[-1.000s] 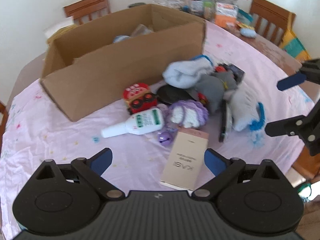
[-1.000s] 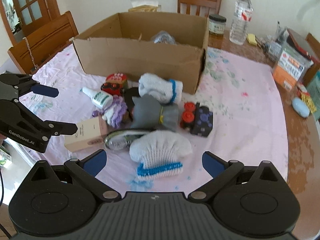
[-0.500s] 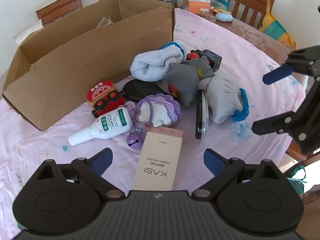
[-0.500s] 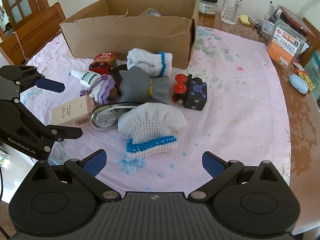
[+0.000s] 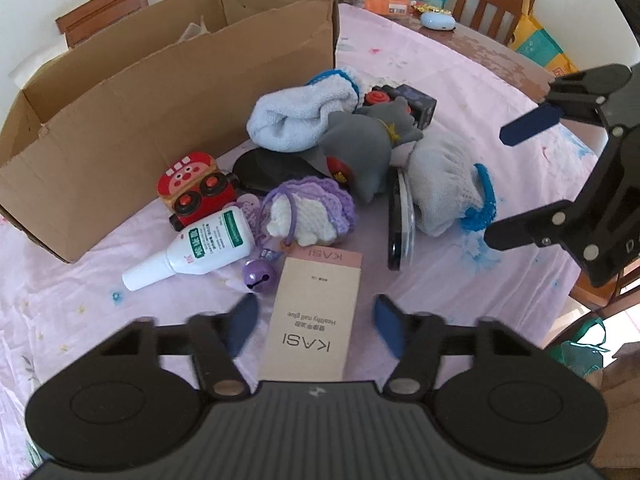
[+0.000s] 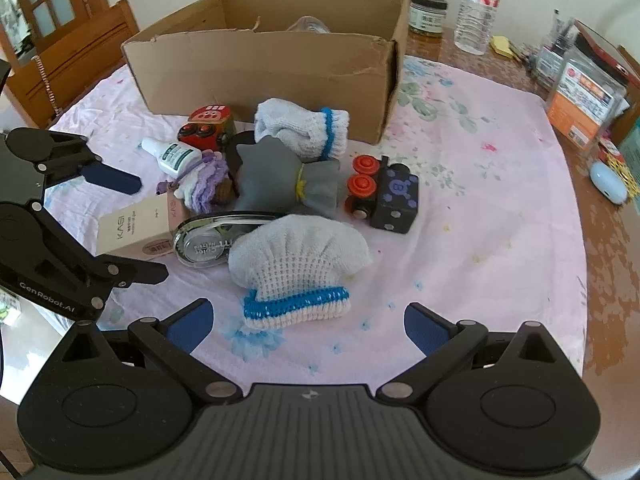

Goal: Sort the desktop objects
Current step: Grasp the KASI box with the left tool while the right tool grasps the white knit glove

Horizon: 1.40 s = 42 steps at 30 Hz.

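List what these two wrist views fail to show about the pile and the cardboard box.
- Cardboard box contents: both views, walls hide all but a clear scrap at the top.
- Black flat item: left wrist view, buried under the grey plush and sock.
- KASI box near end: left wrist view, cut off by the left tongs.

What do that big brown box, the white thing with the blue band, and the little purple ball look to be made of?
Big brown box: corrugated cardboard, matte, with torn, creased edges.
White thing with the blue band: knitted yarn, probably cotton; ribbed stitches show.
Little purple ball: a slotted bell, glossy, likely painted metal, though plastic is possible.
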Tool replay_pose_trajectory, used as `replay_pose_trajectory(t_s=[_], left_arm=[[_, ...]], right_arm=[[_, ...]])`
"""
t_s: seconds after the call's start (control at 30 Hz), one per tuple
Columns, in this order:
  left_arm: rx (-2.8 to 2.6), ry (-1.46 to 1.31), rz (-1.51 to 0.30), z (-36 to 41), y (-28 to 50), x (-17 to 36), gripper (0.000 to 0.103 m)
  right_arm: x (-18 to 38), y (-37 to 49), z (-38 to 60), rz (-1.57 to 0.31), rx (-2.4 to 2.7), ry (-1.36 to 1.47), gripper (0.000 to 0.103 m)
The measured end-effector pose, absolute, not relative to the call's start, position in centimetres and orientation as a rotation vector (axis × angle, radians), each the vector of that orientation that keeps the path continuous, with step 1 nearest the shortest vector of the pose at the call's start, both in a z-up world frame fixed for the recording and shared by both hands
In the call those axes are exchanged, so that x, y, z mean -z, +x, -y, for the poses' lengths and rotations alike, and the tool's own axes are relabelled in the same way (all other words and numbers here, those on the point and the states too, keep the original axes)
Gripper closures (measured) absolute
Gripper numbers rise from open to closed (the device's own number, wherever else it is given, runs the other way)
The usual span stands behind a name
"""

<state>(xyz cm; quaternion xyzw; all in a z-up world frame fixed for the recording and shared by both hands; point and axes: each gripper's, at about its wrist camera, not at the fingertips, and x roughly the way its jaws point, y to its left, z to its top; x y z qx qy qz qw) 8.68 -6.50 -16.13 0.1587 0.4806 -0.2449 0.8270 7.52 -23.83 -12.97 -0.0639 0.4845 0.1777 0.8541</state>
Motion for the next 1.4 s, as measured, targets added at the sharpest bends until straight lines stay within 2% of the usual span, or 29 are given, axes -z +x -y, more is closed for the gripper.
replay_pose_trajectory(t_s=[0.17,0.83,1.0,1.1,1.4], left_arm=[[0.533,0.322,-1.025,6.2,8.9,16.0,0.057],[0.543,0.300,-1.039,5.9,8.8,15.5,0.061],[0.543,0.289,-1.040,5.7,8.8,15.2,0.061],[0.542,0.285,-1.034,5.6,8.8,14.9,0.061],[0.518,0.281,-1.008,5.3,8.7,13.9,0.061]], right_arm=[[13.1,8.2,23.8,-1.019,-0.409,-0.148,0.000],[14.1,10.5,23.0,-1.013,-0.495,-0.181,0.002],[14.4,10.6,22.3,-1.009,-0.513,-0.218,0.007],[14.7,10.8,22.2,-1.014,-0.505,-0.247,0.016],[14.3,10.9,22.6,-1.024,-0.486,-0.218,0.024]])
